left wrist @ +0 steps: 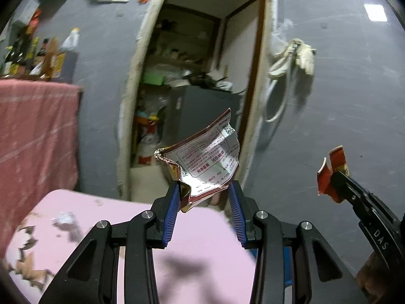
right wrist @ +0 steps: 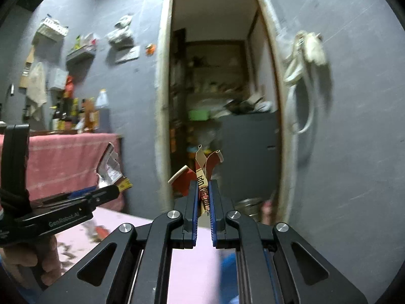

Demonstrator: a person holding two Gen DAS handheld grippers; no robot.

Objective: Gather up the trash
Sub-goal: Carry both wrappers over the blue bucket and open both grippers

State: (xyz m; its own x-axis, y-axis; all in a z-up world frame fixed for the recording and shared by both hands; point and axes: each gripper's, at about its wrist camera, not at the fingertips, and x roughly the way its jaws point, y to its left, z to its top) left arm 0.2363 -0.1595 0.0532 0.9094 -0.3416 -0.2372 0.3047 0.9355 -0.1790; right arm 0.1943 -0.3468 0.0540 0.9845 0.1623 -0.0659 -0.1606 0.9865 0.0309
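Both grippers are loaded: the left gripper (left wrist: 205, 190) is clenched on a torn silver-lined printed wrapper (left wrist: 202, 157), the right gripper (right wrist: 203, 190) on a crushed red paper cup (right wrist: 200, 172). Scraps (left wrist: 64, 219) are left on the pink tabletop (left wrist: 192, 228) at 8 o'clock. No bin is seen.

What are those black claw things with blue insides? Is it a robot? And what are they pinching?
No robot: a person holds two black grabbing tools, each carrying a camera looking along its fingers. The left tool's picture shows the left gripper holding a crumpled silver-and-red printed wrapper by one edge. The right tool's picture shows the right gripper squeezed shut on a flattened red-and-cream paper cup. Below them is a pink table with torn brown scraps. Behind is a grey wall with an open doorway.
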